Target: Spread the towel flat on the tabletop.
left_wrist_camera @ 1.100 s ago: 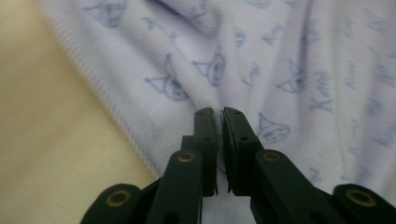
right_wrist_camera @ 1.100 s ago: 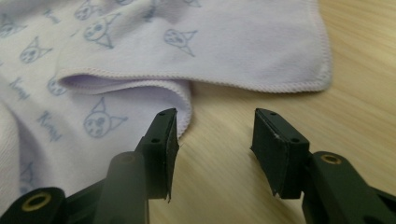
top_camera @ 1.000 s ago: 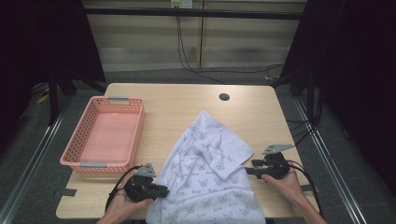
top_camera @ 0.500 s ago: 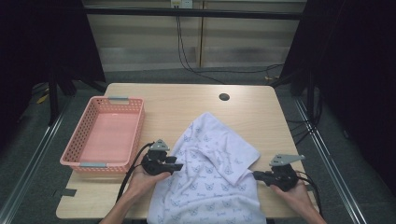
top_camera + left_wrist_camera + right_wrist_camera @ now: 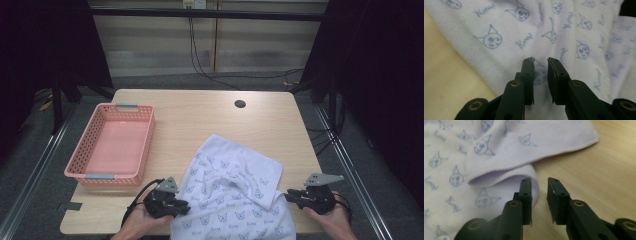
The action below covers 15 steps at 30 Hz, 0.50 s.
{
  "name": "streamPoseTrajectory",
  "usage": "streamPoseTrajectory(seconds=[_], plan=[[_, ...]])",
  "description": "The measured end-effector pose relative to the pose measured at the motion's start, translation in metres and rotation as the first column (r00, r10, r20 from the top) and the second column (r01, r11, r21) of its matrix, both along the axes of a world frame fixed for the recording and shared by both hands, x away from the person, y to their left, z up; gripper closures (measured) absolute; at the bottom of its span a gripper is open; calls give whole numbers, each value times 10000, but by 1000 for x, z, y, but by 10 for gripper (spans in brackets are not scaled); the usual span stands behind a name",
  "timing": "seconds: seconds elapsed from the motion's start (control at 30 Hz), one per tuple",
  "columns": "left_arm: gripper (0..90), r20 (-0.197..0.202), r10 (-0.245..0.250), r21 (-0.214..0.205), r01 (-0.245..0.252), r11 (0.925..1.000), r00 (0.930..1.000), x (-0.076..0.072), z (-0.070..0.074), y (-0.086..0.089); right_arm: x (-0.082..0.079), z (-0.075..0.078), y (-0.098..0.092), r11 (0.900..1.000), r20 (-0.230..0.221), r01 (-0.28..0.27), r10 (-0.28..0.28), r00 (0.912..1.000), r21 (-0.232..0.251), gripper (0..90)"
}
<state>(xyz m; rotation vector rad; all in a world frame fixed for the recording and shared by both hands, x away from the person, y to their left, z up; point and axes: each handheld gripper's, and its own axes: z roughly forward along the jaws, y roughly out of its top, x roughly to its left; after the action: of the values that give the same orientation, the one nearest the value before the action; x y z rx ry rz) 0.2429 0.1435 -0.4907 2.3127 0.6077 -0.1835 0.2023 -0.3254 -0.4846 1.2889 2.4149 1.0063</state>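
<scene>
On the tabletop point(image 5: 210, 120), our left hand-held gripper point(image 5: 184, 206) and right hand-held gripper point(image 5: 288, 195) flank the towel point(image 5: 235, 195) (both slightly parted, having just narrowed and widened, gripping nothing).

The towel point(image 5: 499, 42) carries a repeated pale blue print: a cursive word set beside small line-drawn faces with pointed ears. In the left gripper view the word comes out roughly as "Kuromi" point(image 5: 524, 41), slanted and repeated across the cloth, though the last letters blur and cannot be read for certain. The same word recurs in the right gripper view on the towel point(image 5: 454, 205), too soft there to spell out. In the high view the print on the towel point(image 5: 235, 195) is too small to read.
</scene>
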Motion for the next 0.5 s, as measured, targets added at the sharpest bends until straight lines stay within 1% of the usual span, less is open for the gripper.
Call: streamPoseTrajectory(seconds=[0.03, 0.07, 0.1, 0.13, 0.17, 0.2, 0.23, 0.27, 0.3, 0.33, 0.37, 0.4, 0.43, 0.47, 0.5], plan=[[736, -278, -52, -362, 42, 9993, 9996, 0, -1, 4, 1, 2, 1, 9999, 128, -52, 50, 9999, 127, 711], [733, -199, 137, -420, -145, 9990, 9997, 2, 0, 5, 3, 4, 3, 9997, 257, -110, 104, 9996, 229, 684], [716, -54, 266, -481, -268, 9985, 9996, 7, 1, 6, 7, 6, 5, 9996, 393, -122, 112, 9992, 245, 655], [709, 13, 479, -744, -477, 9961, 9989, 13, 2, 5, 12, 8, 8, 9996, 488, -25, 12, 9988, 284, 627], [699, 328, 714, -765, -687, 9947, 9969, 19, 5, 4, 19, 8, 10, 9992, 584, 78, -101, 9982, 386, 596], [689, 590, 909, -858, -857, 9926, 9941, 25, 8, 1, 26, 8, 11, 9991, 681, 133, -161, 9975, 410, 577], [674, 740, 1072, -1023, -993, 9898, 9915, 33, 11, -1, 33, 8, 12, 9991, 734, 221, -248, 9970, 374, 543], [664, 840, 1383, -1194, -1278, 9846, 9868, 41, 12, -4, 40, 7, 12, 9989, 793, 323, -349, 9962, 342, 534], [649, 893, 1656, -1288, -1535, 9797, 9821, 50, 13, -7, 47, 6, 12, 9983, 762, 424, -453, 9961, 392, 523], [646, 934, 1815, -1242, -1694, 9777, 9789, 63, 13, -11, 54, 5, 11, 9972, 755, 643, -671, 9949, 387, 506], [638, 990, 1974, -1221, -1850, 9751, 9753, 70, 12, -13, 62, 3, 10, 9970, 749, 710, -732, 9945, 319, 496], [629, 948, 2155, -1176, -2040, 9719, 9719, 79, 10, -14, 66, 1, 10, 9965, 713, 782, -801, 9942, 284, 488], [620, 1046, 2313, -1130, -2195, 9690, 9672, 88, 7, -17, 71, -1, 10, 9956, 695, 916, -927, 9933, 191, 483], [615, 1006, 2391, -746, -2323, 9698, 9658, 98, 2, -19, 75, -4, 10, 9955, 620, 938, -944, 9936, 127, 483], [604, 997, 2565, -689, -2505, 9657, 9614, 104, -1, -20, 80, -8, 11, 9950, 611, 999, -998, 9931, 15, 483]])
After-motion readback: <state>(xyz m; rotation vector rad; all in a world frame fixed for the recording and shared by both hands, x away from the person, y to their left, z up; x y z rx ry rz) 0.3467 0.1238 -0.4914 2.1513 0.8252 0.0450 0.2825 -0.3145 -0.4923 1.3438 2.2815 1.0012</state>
